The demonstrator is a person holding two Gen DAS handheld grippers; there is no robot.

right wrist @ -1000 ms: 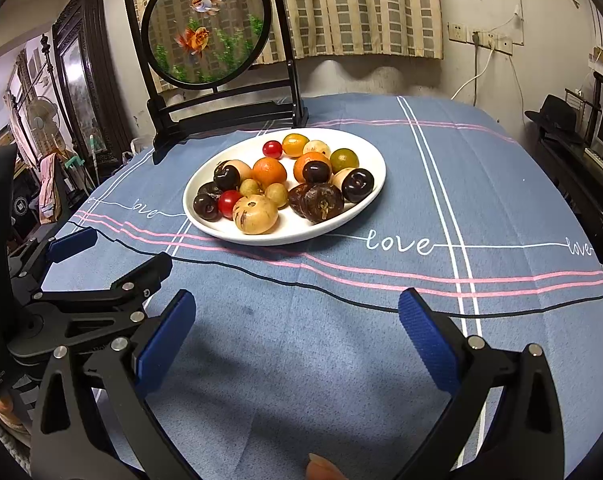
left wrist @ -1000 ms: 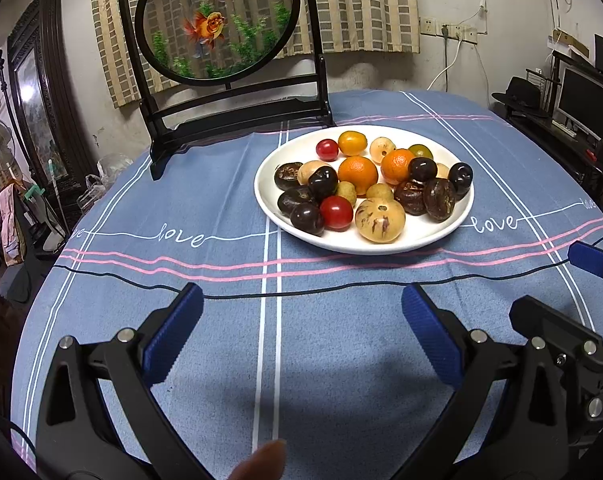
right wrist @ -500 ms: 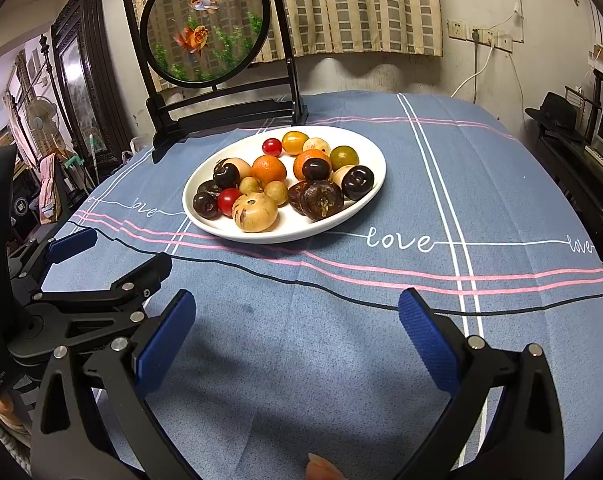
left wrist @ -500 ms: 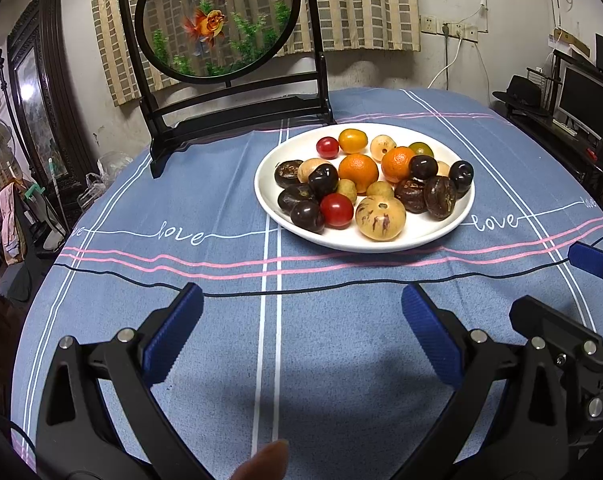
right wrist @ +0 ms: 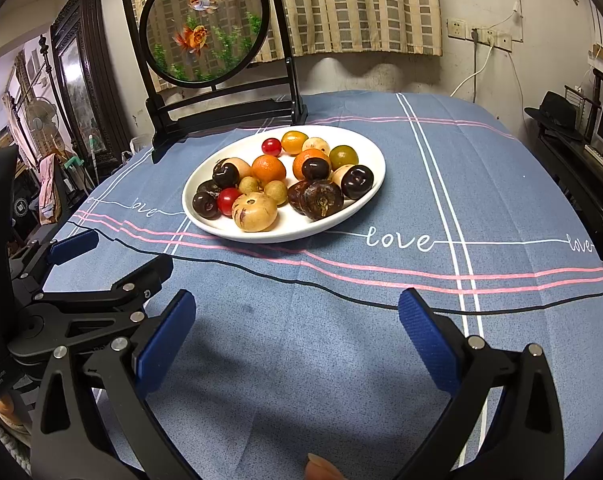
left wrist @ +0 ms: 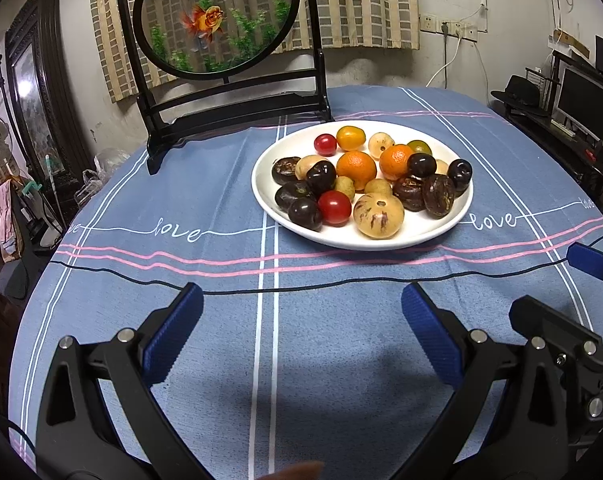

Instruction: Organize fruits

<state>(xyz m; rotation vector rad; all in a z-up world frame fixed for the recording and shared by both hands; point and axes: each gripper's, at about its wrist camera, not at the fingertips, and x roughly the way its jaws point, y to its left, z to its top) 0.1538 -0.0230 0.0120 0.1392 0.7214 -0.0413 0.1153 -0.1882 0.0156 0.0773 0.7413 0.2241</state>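
Fruits on plate (fingers apart)

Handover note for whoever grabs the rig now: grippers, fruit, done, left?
Left gripper: open, empty, above the cloth short of the plate.
Right gripper: open, empty, same height, beside the left.
Fruit: all on the white plate mid-table, mixed: oranges, red tomatoes, dark plums, a speckled yellow melon at the near edge.
Done: nothing; no fruit off the plate.
Left: all the sorting. No bowls or trays in view, so the destination is unclear.
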